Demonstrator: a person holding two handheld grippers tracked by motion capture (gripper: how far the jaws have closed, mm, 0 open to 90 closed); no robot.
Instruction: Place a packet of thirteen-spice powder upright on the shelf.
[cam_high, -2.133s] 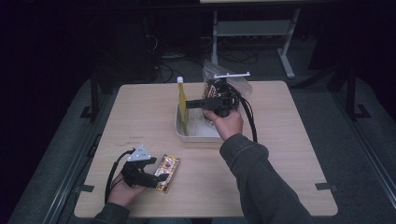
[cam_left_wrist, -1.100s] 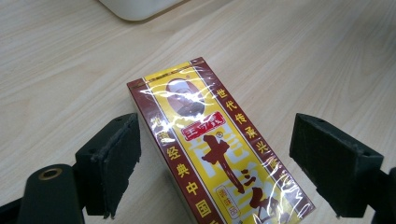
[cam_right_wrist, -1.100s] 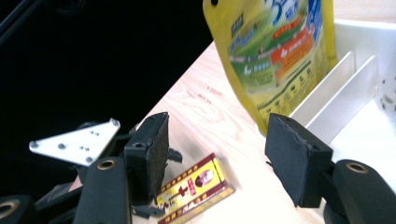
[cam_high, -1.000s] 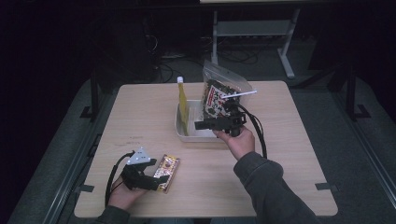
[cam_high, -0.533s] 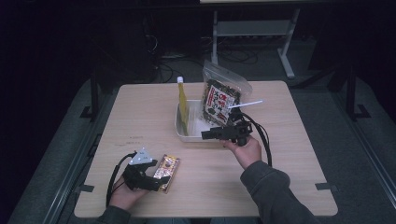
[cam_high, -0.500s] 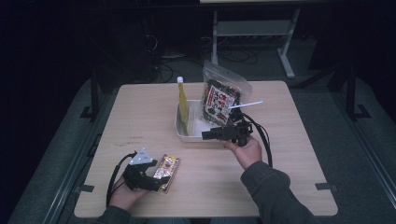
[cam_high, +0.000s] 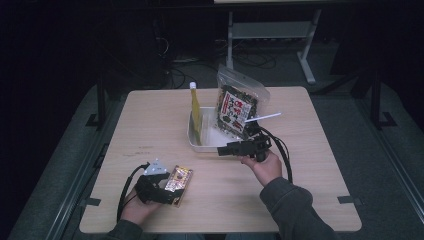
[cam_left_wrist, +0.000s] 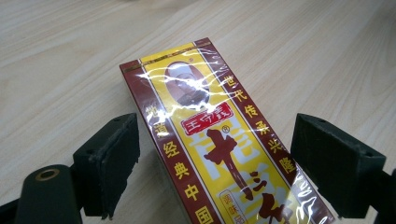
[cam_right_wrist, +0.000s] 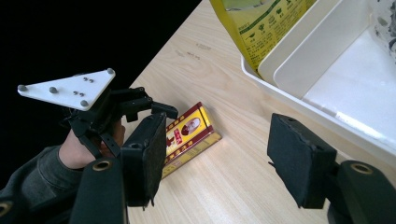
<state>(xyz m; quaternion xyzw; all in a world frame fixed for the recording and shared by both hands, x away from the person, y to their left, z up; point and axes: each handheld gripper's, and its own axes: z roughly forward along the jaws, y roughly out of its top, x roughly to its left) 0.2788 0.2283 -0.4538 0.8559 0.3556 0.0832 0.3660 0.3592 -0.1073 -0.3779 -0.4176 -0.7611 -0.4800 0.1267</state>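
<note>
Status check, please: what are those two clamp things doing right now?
Left hand-held gripper open astride flat yellow-and-red packet on wooden table. Right hand-held gripper open, empty, beside white plastic tray. Nothing blocking.

Light wooden desk (cam_high: 320, 165), square, with faint scuff marks at nine o'clock of centre. Near the desk's centre, towards twelve o'clock, a shallow white tray (cam_high: 210, 142). At the tray's nine o'clock edge, upright, a yellow pouch with a white cap (cam_high: 196, 111). At the tray's three o'clock corner, leaning and upright, a clear zip bag with a dark printed label (cam_high: 237, 106). Beyond the desk at twelve o'clock, on the dark floor, a grey metal stand (cam_high: 270, 31) and loose cables (cam_high: 175, 75).
</note>
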